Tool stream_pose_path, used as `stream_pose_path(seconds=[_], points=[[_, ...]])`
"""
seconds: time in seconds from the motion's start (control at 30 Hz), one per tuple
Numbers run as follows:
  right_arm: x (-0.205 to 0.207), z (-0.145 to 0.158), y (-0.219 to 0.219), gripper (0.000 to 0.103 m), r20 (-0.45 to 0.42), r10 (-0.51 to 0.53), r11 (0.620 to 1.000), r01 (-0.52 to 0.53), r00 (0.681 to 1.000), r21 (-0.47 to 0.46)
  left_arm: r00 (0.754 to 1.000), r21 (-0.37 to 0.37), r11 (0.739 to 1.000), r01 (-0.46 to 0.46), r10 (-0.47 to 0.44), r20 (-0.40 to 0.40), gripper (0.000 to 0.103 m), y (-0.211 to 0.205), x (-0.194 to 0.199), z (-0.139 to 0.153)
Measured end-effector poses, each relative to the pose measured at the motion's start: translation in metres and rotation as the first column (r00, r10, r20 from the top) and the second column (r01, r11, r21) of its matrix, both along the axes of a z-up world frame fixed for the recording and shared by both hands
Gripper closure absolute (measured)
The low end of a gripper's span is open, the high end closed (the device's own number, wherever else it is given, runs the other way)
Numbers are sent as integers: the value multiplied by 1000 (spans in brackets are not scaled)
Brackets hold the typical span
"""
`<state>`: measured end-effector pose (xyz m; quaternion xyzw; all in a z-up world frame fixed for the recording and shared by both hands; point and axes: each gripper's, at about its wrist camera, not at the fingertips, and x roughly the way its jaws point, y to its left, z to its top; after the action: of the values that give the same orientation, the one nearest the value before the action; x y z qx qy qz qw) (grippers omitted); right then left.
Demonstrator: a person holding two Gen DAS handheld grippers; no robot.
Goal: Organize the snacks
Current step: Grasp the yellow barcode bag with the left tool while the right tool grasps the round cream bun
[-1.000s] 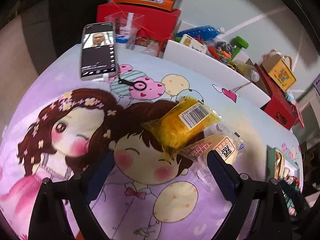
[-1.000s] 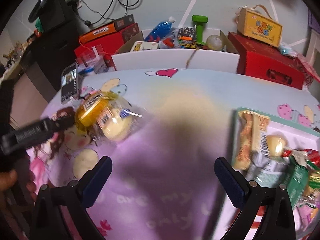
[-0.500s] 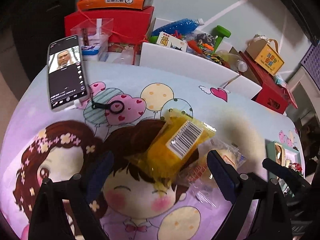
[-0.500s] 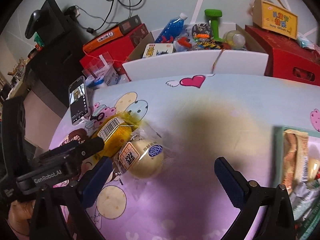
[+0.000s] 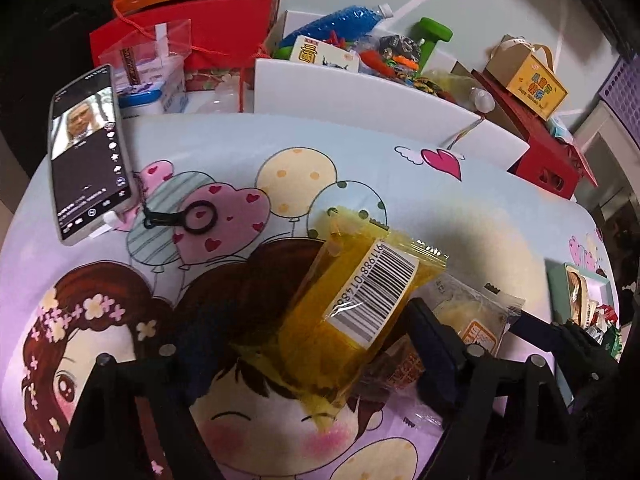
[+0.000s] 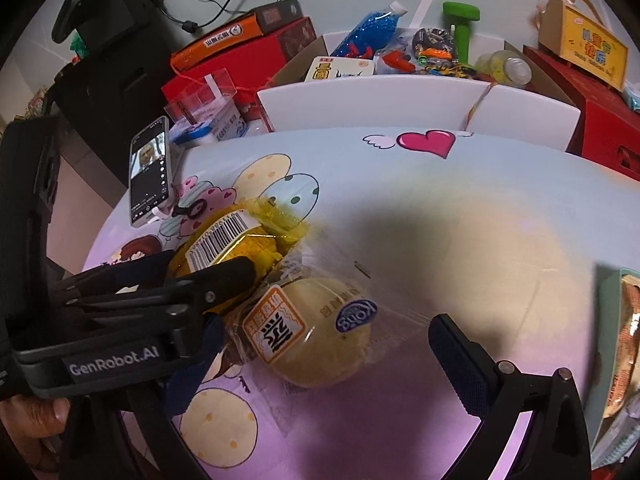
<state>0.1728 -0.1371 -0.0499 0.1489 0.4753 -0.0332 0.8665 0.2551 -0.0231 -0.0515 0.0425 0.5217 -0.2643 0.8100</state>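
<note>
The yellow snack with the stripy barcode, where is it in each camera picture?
Left wrist view: the yellow snack packet lies low in the middle, between the left gripper fingers.
Right wrist view: the packet is left of middle, with the left gripper around it.
Shared landmark: the phone lies up and left of it in both.

Home living space: cartoon-print tablecloth (image 5: 360,168) mid-frame, white box of toys (image 5: 372,88) and red gift boxes (image 5: 192,28) along top, phone (image 5: 90,152) at left
</note>
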Motion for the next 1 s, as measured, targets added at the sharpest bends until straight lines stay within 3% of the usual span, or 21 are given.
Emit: stream_pose_path(seconds=[0.1,0.2,0.27,0.4,0.47,0.63,1.0], points=[[3,-4,2,0,-4,5,1000,-5,1000,-5,1000,5,1000,11,-11,-1,18,-5,0,-3],[4,-6,4,0,-4,4,1000,-4,1000,-9,1000,-1,1000,14,-14,-6,28,-6,1,-3],[4,-6,5,8,0,11,1000,-11,1000,-9,1000,-5,1000,11,-11,-9,30,-5,1,-3],[2,-4,5,19,6,11,1000,-11,1000,-13,1000,-22,1000,11,-11,-10,52,-4,-1,-1],[0,-2,4,28,12,10,1000,-10,1000,-20,1000,-24,1000,7,-8,-10,54,-4,-2,0],[-4,3,0,38,23,2,1000,-1,1000,-9,1000,-34,999,-17,16,-17,57,0,-6,2],[-17,10,-4,49,32,-7,1000,8,999,-6,988,-90,984,-156,154,-29,58,27,-26,12]])
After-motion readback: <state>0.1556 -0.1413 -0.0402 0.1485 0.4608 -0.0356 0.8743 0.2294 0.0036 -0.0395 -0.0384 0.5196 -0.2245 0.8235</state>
